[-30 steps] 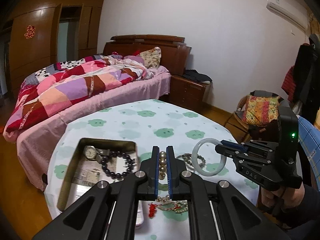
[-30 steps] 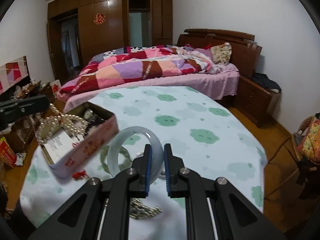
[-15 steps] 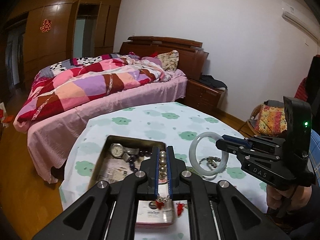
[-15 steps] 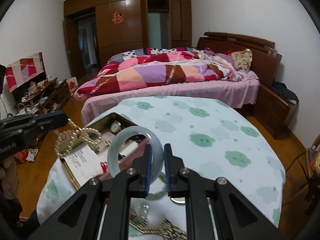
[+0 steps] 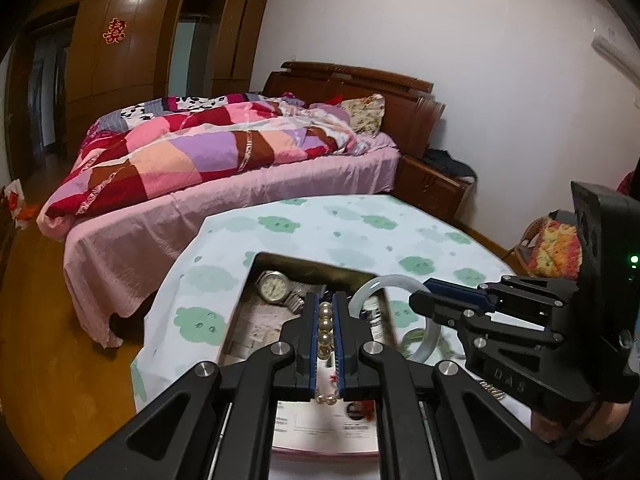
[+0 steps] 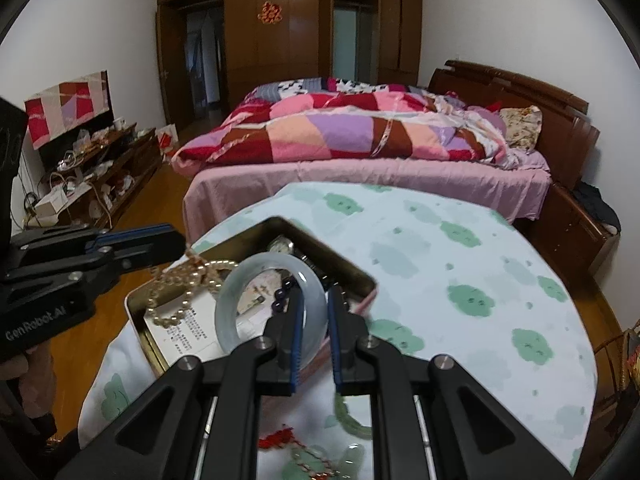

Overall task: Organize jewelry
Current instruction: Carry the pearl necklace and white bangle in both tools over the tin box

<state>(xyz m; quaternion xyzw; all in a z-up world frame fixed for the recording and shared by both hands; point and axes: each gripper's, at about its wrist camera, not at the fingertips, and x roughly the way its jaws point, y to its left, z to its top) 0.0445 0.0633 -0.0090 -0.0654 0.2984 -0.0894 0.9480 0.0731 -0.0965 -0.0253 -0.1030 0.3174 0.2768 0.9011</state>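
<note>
left tongs (image 6: 176,246): "GenRobot.AI" | right tongs (image 5: 420,304): "DAS"

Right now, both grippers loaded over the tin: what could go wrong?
1. The pearl necklace dangles in loops from the left gripper; it could snag the tin rim.
2. The bangle is pinched at one edge by the right gripper; it could slip and drop onto the watch.

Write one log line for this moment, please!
left tool: grips pearl necklace | right tool: grips jade bangle | both over tin
</note>
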